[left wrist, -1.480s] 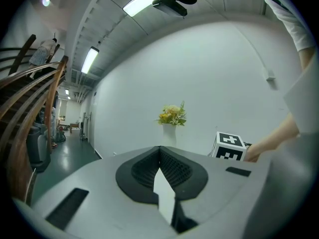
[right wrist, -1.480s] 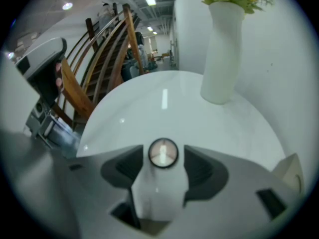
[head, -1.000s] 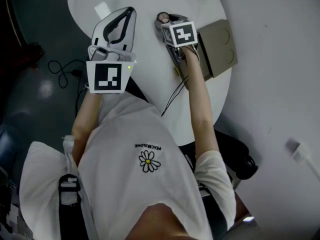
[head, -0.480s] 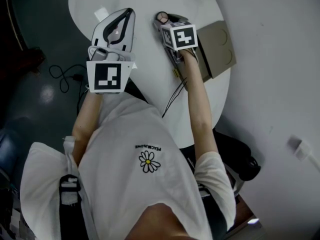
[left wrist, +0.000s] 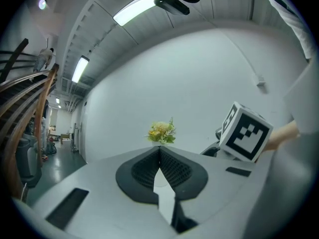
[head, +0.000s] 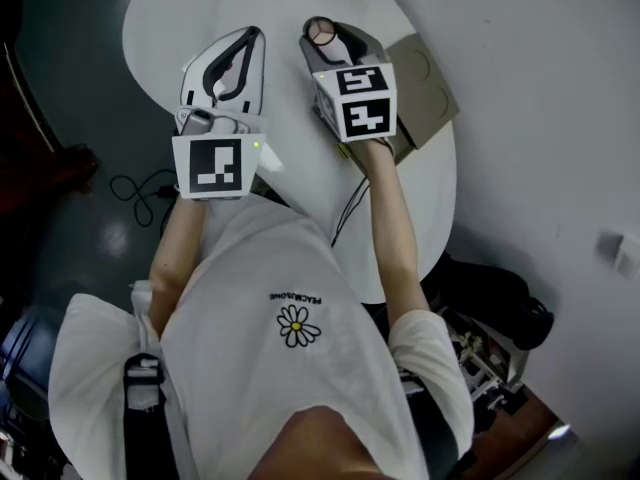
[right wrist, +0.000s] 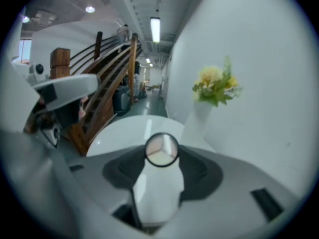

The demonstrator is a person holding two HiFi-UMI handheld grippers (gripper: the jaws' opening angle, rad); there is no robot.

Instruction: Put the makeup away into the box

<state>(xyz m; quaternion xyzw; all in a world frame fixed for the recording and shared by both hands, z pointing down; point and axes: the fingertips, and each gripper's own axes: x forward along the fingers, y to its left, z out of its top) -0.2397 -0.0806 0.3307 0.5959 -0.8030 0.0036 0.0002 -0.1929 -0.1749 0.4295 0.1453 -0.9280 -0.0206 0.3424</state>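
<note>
1. Pinching a round makeup compact (right wrist: 161,150) between its jaws, the right gripper (right wrist: 160,156) sits just left of the cardboard box (head: 425,78).
2. The left gripper (left wrist: 160,156), jaws pressed together and empty, sits farther left of the box.

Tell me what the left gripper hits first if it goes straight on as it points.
Probably the flowers: they sit dead ahead of the left gripper, just over its closed tips. How far off is unclear; behind them is only the white wall.

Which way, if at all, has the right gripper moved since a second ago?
Yes: the right gripper rose toward the camera; its cube now covers more of the box.
</note>
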